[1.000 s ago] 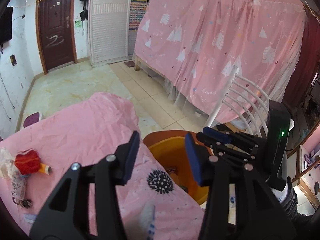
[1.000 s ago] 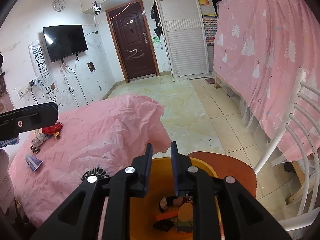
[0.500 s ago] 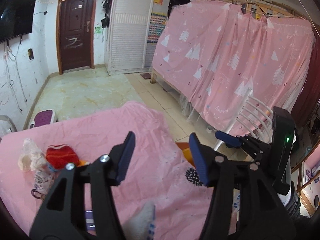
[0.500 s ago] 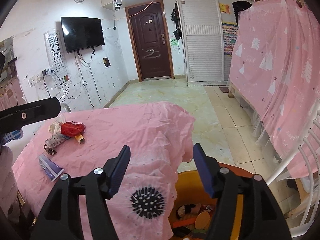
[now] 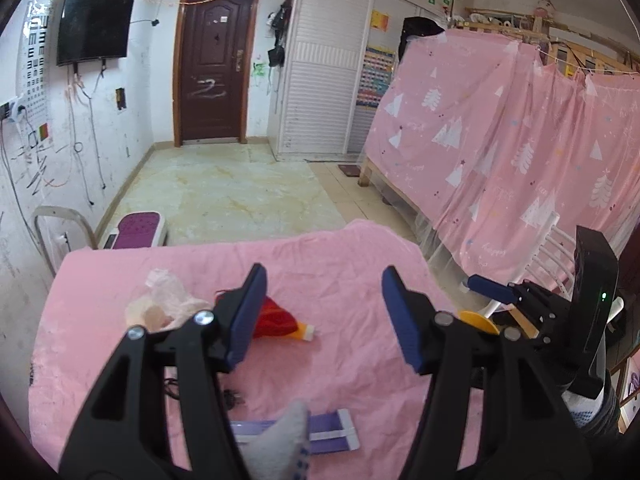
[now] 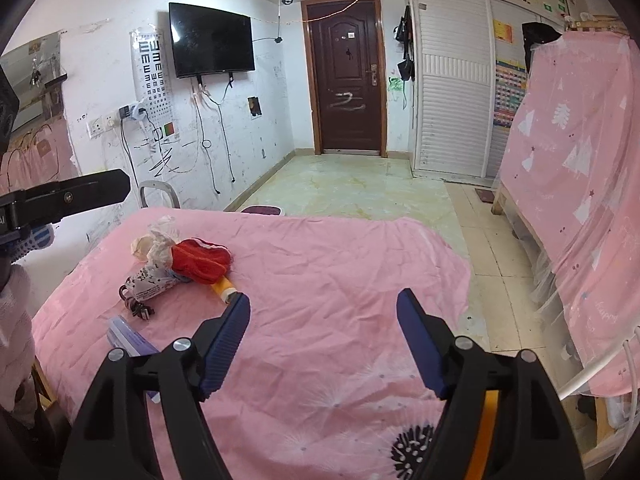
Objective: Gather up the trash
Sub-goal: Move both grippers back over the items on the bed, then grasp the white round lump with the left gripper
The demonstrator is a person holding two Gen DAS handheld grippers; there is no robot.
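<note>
A pink cloth covers the table (image 5: pixel 360 264) (image 6: pixel 340 264). On it lie a red cloth item (image 6: pixel 202 262) (image 5: pixel 276 320) over an orange tube (image 6: pixel 222 290), a crumpled clear plastic bag (image 5: pixel 162 306) (image 6: pixel 158 240), a printed wrapper (image 6: pixel 148 280), a small dark clip (image 6: pixel 138 308) and a purple-white packet (image 5: pixel 320 432) (image 6: pixel 130 340). The orange bin (image 5: pixel 478 320) (image 6: pixel 486 432) shows only as a rim at the table's right edge. My left gripper (image 5: pixel 322 316) is open and empty above the table, near the red item. My right gripper (image 6: pixel 324 344) is open and empty over the cloth.
A white chair (image 5: pixel 556 240) stands right of the table beside the pink bed curtain (image 5: pixel 520 152). A purple scale (image 5: pixel 138 234) lies on the tiled floor beyond the table. A grey chair back (image 6: pixel 158 196) stands at the table's far left corner.
Both grippers have swung left from over the orange bin to over the table. The right gripper went from nearly shut to wide open, and the left opened wider.
</note>
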